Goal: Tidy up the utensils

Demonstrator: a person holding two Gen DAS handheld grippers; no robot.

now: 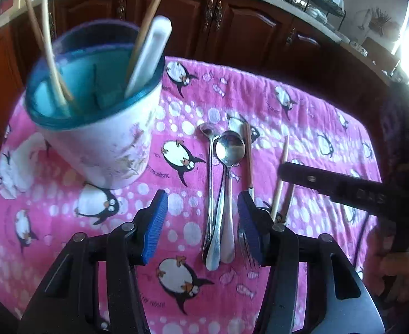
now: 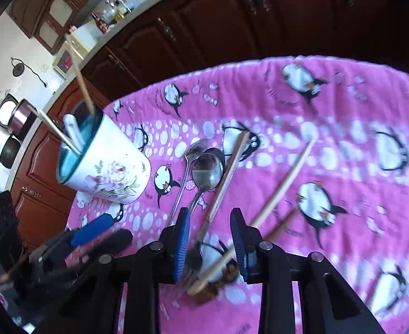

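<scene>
L gripper [image 1: 203, 220] spread over spoons [image 1: 221, 194], R gripper [image 2: 210, 239] spread round chopstick [image 2: 277, 197]; risk: stick rolls off pads, spoons snag together

A table covered by a pink fleece cloth printed with penguins and white dots [image 1: 193, 103] carries a white floral cup with a blue rim [image 1: 98, 128] near one side. Beside it lie two shiny metal spoons [image 1: 218, 194] touching each other, a brown-handled fork [image 1: 248, 161], and pale wooden chopsticks [image 2: 285, 186] further along
</scene>
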